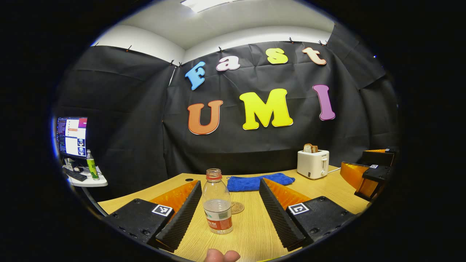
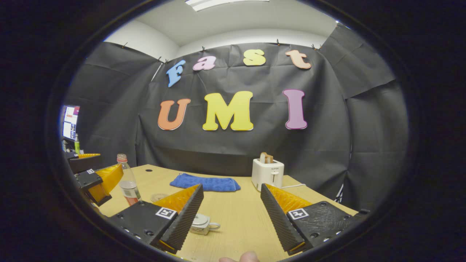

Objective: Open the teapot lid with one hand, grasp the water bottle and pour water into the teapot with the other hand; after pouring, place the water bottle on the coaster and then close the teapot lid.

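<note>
Fingertips (image 1: 222, 255) at 6 o'clock in the left gripper view; left gripper (image 1: 229, 214) spread wide, uncapped water bottle (image 1: 217, 205) upright between the jaws, untouched, round coaster (image 1: 237, 207) just behind at its right. Blue towel (image 1: 259, 181) and white toaster (image 1: 312, 163) toward 1 o'clock. Right gripper (image 2: 233, 214) likewise open, white teapot (image 2: 202, 223) by its left finger, lid on.

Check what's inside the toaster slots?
The white toaster holds a slice of toast, its top sticking out above the slot. The slice's lower part is hidden inside the body.
</note>
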Demonstrator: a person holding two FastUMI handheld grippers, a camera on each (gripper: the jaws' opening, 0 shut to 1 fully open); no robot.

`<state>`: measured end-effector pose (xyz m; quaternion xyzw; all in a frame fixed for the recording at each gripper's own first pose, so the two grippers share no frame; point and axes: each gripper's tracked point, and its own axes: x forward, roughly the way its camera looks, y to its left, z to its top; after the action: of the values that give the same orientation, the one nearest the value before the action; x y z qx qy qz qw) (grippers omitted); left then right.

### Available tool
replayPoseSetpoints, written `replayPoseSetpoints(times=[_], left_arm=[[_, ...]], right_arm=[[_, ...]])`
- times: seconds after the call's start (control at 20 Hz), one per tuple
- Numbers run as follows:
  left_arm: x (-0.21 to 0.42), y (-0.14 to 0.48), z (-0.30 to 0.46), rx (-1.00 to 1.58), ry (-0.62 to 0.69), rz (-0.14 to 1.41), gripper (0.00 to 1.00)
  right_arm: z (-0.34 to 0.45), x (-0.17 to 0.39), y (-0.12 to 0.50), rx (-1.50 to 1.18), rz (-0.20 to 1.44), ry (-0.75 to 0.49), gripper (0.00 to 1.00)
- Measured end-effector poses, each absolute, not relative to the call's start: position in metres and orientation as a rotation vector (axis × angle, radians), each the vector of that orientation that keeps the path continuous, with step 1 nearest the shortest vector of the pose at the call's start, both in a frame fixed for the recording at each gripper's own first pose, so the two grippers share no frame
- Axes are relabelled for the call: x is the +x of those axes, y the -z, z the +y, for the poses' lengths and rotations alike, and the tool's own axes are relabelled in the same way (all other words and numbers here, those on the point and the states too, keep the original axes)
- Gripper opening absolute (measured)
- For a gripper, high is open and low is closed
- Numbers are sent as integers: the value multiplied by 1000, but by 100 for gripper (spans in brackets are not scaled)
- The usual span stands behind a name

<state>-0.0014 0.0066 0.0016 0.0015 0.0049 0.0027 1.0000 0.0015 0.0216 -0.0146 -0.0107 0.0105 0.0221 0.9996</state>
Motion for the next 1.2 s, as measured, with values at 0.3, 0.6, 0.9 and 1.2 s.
replayPoseSetpoints(times=[0.3,0.6,0.9,1.2], left_arm=[[-2,-6,14,6,-17,7,99],[-2,-5,23,9,-31,19,99],[0,-3,30,-3,-42,26,99],[3,0,40,-14,-64,36,99]], right_arm=[[36,11,43,-15,72,-76,97],[64,29,81,-35,143,-135,95],[81,49,107,-73,189,-161,97],[90,66,121,-92,228,-179,95]])
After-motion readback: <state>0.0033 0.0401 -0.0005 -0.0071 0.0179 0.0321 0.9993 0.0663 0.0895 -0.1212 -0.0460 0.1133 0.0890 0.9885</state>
